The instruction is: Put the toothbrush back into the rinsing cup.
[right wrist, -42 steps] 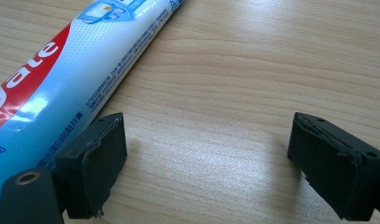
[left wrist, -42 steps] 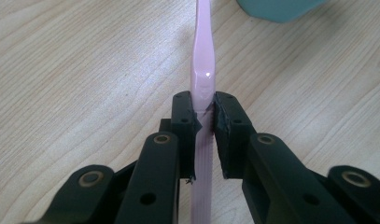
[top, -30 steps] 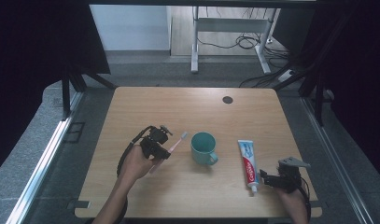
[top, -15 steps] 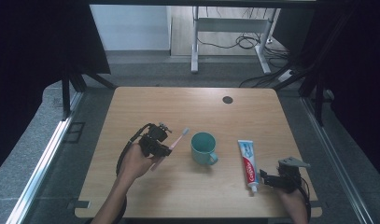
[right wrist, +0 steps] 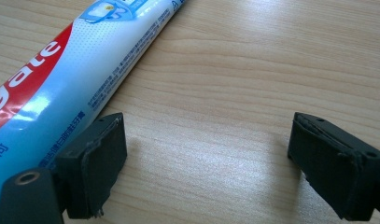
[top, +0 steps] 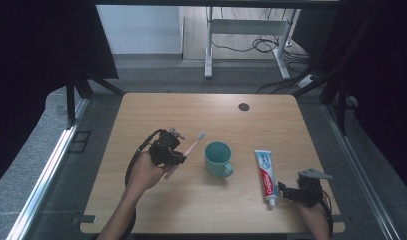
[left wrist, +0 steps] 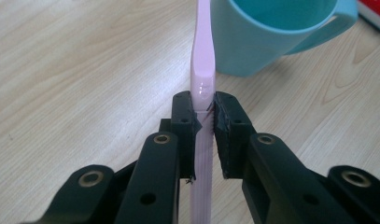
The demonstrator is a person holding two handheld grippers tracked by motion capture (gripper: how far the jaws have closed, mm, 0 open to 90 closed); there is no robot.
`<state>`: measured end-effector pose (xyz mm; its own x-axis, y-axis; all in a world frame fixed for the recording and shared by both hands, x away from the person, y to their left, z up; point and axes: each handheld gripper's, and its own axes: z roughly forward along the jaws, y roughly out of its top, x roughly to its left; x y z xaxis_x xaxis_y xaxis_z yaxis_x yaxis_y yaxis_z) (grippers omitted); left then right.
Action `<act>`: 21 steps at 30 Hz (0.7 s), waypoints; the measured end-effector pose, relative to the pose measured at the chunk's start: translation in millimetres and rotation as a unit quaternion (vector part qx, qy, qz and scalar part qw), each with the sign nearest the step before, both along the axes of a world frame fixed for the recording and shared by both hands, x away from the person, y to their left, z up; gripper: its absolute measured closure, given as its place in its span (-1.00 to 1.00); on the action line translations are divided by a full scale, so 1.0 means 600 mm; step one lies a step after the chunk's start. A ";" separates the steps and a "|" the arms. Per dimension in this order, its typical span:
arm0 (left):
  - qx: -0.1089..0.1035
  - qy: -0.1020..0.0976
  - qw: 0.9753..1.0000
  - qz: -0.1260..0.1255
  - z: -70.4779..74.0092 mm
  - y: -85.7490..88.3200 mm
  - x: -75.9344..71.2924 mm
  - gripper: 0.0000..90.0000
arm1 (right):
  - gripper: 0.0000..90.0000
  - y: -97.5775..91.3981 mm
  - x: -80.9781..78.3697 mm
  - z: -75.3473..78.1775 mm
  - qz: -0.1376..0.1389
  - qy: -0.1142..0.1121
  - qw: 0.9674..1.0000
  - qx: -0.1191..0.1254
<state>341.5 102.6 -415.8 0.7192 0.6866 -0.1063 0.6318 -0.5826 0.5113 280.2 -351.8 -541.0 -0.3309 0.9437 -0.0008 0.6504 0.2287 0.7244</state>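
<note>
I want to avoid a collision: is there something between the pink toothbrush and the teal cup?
Nothing visible stands between them. The toothbrush, clamped in the left claw, points toward the cup over bare table.

The left gripper [top: 177, 159] is a compact black body with small metal fittings on top, and a black cable loops from it along the forearm. In the left gripper view [left wrist: 205, 122] its 2 jaws are matte black bars, each with brass-ringed holes and smaller screw holes, ending in rectangular black pads with worn, frayed edges. The right gripper [top: 280, 192] is black too, carrying a grey three-cornered plate on top and a black cable. In the right gripper view [right wrist: 206, 163] its 2 pads are blocky, with scuffed edges. Both forearms are bare, without sleeves.
</note>
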 end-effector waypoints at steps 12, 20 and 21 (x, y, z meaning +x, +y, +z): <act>-0.022 -0.020 1.000 0.000 0.016 -0.004 -0.003 0.76 | -0.75 0.000 0.000 0.000 0.000 0.001 1.000 0.001; -0.034 -0.032 0.999 -0.007 0.029 -0.012 -0.003 0.76 | -0.75 0.000 0.000 0.000 0.000 0.000 1.000 0.001; -0.036 -0.035 0.999 -0.008 0.030 -0.014 -0.003 0.76 | -0.75 0.000 0.000 0.000 0.000 0.000 1.000 0.001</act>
